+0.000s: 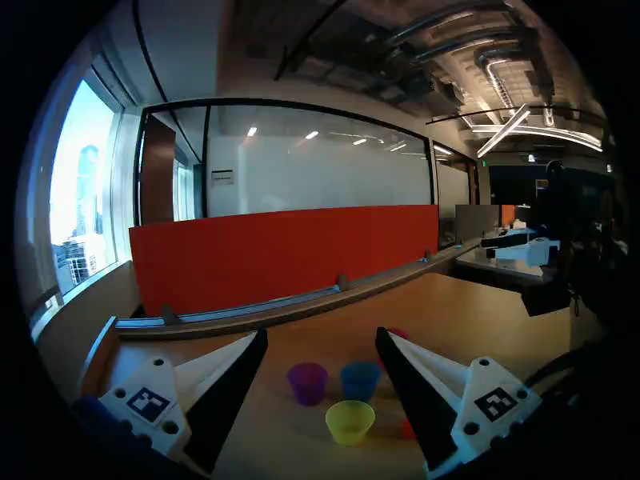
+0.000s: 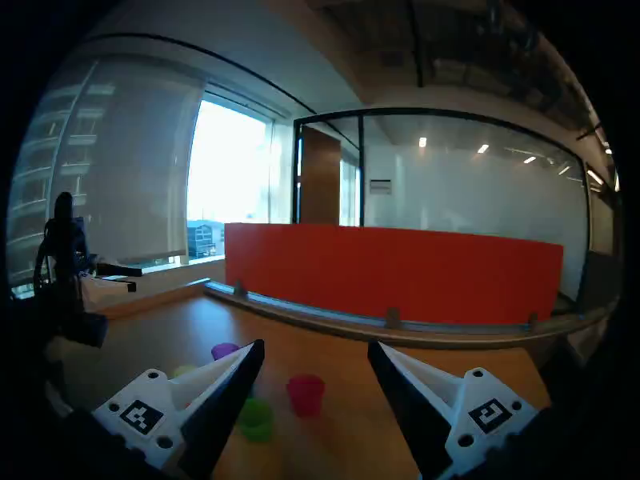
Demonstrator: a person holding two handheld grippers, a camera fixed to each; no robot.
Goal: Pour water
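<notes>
Left gripper view: the left gripper (image 1: 321, 332) holds its fingers wide apart and empty over the counter (image 1: 480, 312), with a purple cup (image 1: 307, 382), blue cup (image 1: 360, 380) and yellow cup (image 1: 350, 422) seen between them. Right gripper view: the right gripper (image 2: 316, 345) is likewise spread and empty, with a pink cup (image 2: 306, 394) and green cup (image 2: 256, 419) ahead.

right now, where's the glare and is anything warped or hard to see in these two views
Left gripper view: the window is blown out white, the orange partition bows with fisheye distortion, the yellow cup reads clearly. Right gripper view: the window glares hardest, leaving the green cup dim.
</notes>
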